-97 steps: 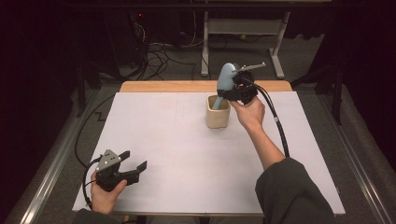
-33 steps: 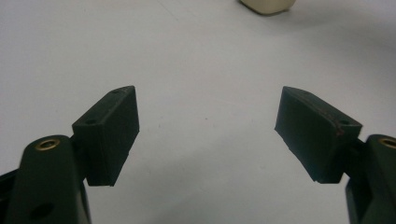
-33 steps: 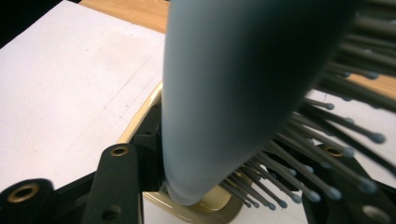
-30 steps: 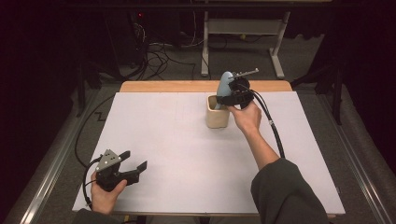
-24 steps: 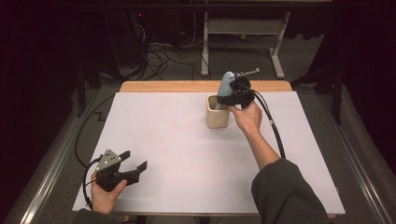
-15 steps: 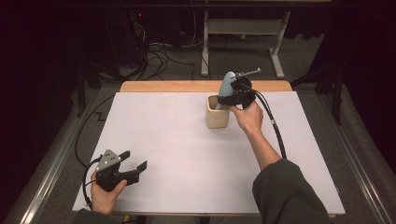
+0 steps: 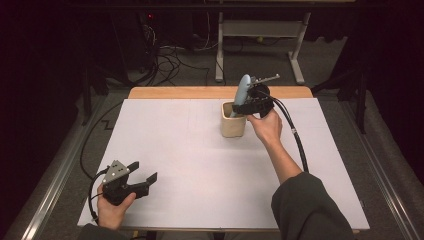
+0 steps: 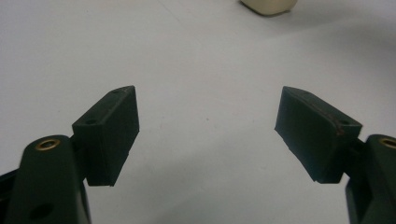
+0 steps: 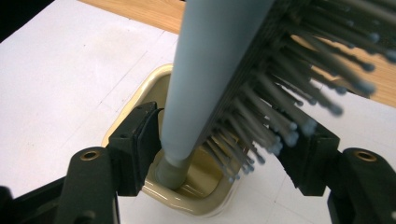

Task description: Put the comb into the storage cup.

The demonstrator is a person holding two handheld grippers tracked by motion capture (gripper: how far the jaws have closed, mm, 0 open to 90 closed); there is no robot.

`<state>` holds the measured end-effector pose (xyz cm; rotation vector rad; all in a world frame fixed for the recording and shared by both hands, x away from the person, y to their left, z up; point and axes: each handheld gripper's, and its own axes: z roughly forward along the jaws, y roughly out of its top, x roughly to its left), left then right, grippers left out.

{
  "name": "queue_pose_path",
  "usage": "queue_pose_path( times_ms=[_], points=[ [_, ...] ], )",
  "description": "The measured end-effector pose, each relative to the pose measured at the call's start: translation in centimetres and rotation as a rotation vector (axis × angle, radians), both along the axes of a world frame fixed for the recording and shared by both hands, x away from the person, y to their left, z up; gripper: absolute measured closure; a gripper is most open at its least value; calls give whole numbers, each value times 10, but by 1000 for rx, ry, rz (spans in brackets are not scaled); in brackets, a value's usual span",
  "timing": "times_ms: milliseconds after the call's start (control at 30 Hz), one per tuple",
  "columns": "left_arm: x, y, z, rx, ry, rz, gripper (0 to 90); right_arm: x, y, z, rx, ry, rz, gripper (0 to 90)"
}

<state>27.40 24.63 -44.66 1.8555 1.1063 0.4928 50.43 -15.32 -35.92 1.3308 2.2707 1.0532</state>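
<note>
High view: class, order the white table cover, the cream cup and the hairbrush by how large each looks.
1. White table cover, by far the largest.
2. Cream cup.
3. Hairbrush, standing in the cup with its lower part hidden, so second and third are unsure.

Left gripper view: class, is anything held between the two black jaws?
No, the left gripper stands wide open, with nothing but the bare white table showing between its jaws.

black tools (image 7: 141,181), dark grey sleeve (image 7: 305,207)
</note>
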Motion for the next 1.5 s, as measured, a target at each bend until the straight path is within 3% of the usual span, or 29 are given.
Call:
queue_pose_path(
  times_ms=[700,1500],
  points=[
    [0,0,0,-1,-1,2,225,-4,-2,4,3,-10,10,357],
    [1,0,0,-2,4,-2,225,-16,-21,5,6,-47,9,376]
  ],
)
